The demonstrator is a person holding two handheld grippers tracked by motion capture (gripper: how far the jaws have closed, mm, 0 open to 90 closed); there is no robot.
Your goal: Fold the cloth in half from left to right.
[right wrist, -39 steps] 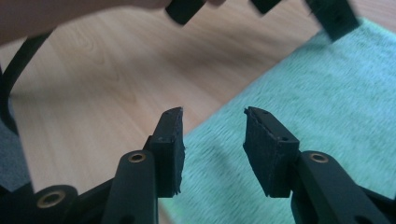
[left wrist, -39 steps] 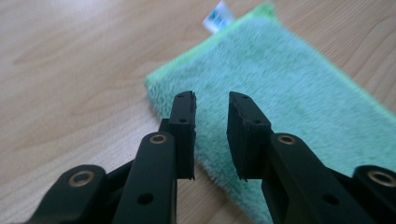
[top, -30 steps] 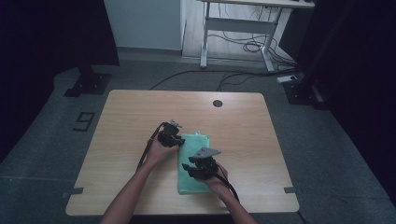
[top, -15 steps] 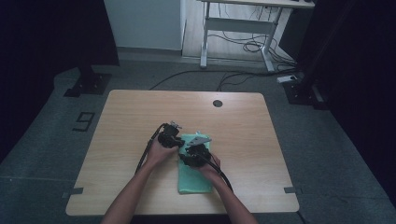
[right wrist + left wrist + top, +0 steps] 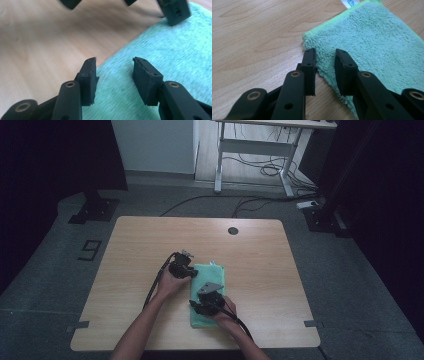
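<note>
Lengthwise, the green towel (image 5: 212, 290) runs near-to-far under both open tools (image 5: 325, 65) (image 5: 114, 72).

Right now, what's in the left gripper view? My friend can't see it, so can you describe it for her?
The left hand-held gripper points its two open black jaws at the edge of a fluffy green towel, near one corner. The towel lies flat on a light wooden table, and a small white tag pokes out from its far edge.

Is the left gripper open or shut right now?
Open: the left gripper's jaws stand apart, straddling the green towel's edge.
</note>
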